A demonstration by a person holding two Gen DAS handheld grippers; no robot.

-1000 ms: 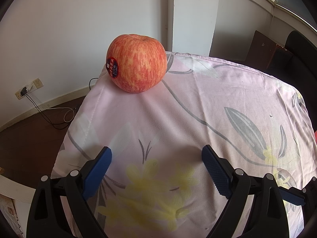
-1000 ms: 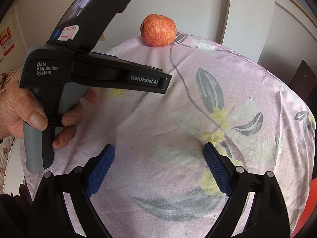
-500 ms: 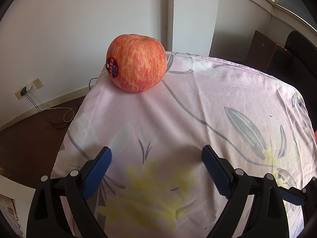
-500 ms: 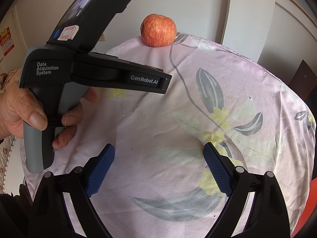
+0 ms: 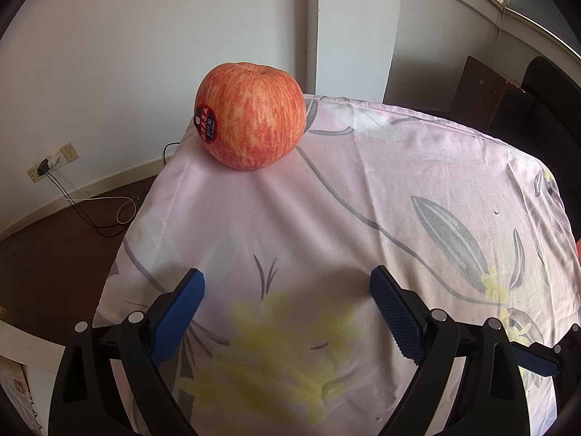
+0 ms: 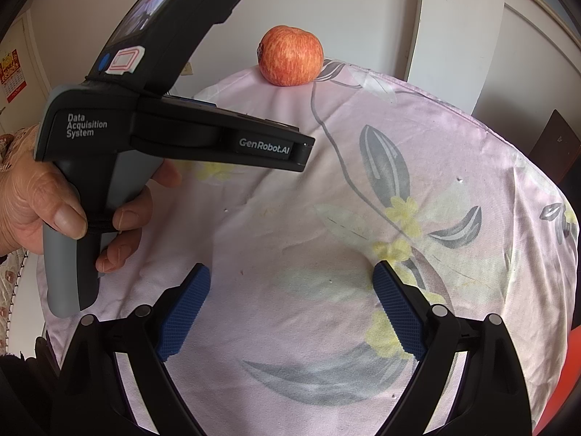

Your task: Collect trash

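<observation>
Hovering over floral cloth | left gripper and right gripper both spread wide, empty | apple sat at far cloth edge, well ahead | likely firm, smooth, rollable; grip across its widest middle

Apple: one, red and yellow streaked, bearing one round dark sticker.
Bench: one, under one pink cloth printed with grey leaves and yellow flowers.
Gripper: two. The left gripper shows two blue ribbed pads; the right gripper likewise shows two.
Hand on the left gripper's handle: one.
Screen on top of the left gripper's body: one.
Wall socket: a pair of plates side by side, one with a plug in it; dark and white cables trail over the floor, number unclear.
Wall calendar: one, red and yellow.
</observation>
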